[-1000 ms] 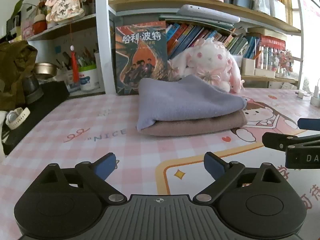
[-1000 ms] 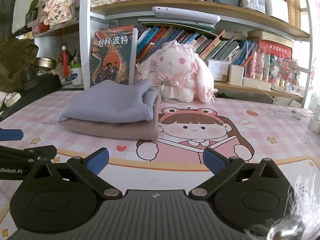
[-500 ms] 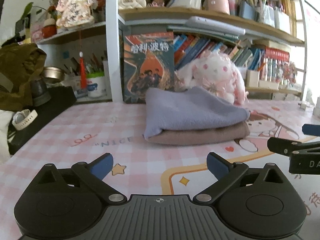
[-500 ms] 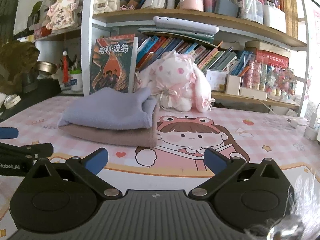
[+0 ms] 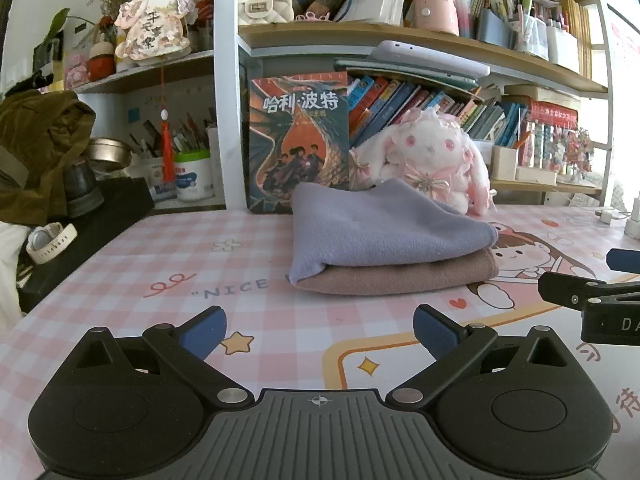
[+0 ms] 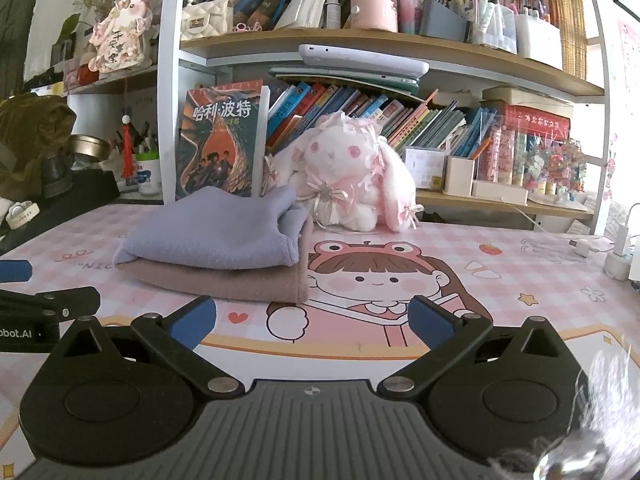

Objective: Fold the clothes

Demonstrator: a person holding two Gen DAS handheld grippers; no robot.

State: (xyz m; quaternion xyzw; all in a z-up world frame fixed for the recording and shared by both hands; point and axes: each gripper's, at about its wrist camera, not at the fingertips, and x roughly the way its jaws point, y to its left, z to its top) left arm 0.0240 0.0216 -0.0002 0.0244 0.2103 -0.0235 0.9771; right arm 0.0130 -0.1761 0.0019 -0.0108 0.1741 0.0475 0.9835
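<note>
Two folded cloths, stacked: lavender cloth [image 5: 384, 228] on top, dusty-pink cloth [image 5: 400, 276] underneath, both lying on the pink checked desk mat [image 5: 160, 256]. The stack sits mid-frame in the left wrist view, centre-left in the right wrist view. Lavender piece is soft, fleece-like and slightly domed, one corner drooping over the pink edge at lower left of the stack; in the right wrist view its folded layers show at the right end. Pink piece lies flatter and juts out a little beyond it. Two grippers: left gripper [image 5: 320, 330] with jaws spread wide, nothing between the blue pads; right gripper [image 6: 312, 322] likewise spread and empty. Both stand apart from the stack, on its near side. One plush rabbit [image 5: 432, 164] just behind the stack; one upright book [image 5: 298, 142] beside it.
</note>
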